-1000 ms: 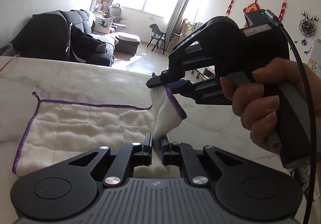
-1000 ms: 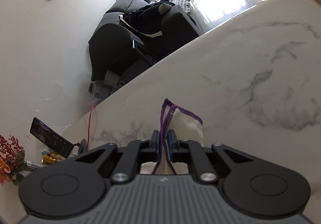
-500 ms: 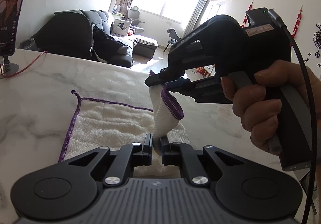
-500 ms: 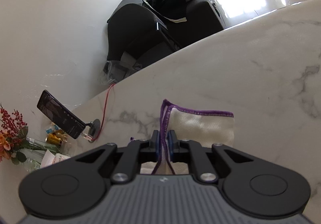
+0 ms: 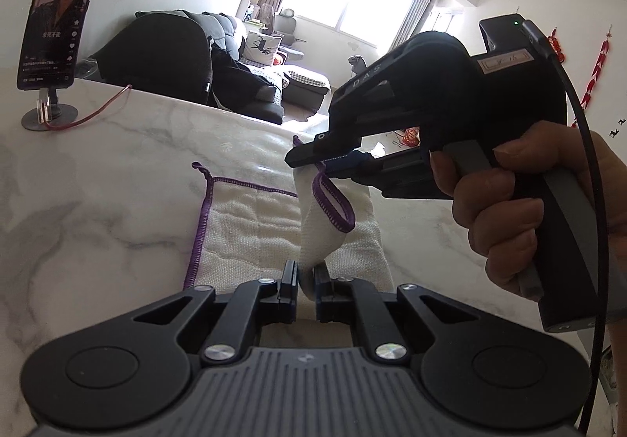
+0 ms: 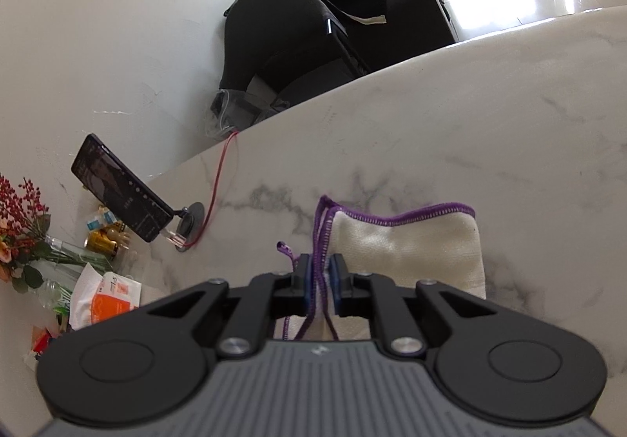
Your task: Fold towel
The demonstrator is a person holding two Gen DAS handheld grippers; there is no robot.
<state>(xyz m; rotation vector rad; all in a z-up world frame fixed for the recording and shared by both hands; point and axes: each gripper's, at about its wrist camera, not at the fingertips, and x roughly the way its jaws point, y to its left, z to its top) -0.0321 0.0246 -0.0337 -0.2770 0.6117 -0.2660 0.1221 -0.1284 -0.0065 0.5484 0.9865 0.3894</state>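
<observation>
A white towel with a purple stitched edge lies on the marble table, partly folded over itself. My left gripper is shut on the towel's near edge, just above the table. My right gripper is shut on the far corner and holds it lifted over the flat part, so a strip of towel hangs between the two grippers. In the right wrist view the right gripper pinches the purple hem, and the towel lies beyond and to the right.
A phone on a round stand with a red cable stands at the table's far left; it also shows in the right wrist view. Flowers, small bottles and a tissue pack sit at the table's left end. A dark sofa is behind the table.
Both grippers have carried the held towel edge leftward over the flat part, so less flat towel shows to the left. The phone stand has come into the left wrist view.
</observation>
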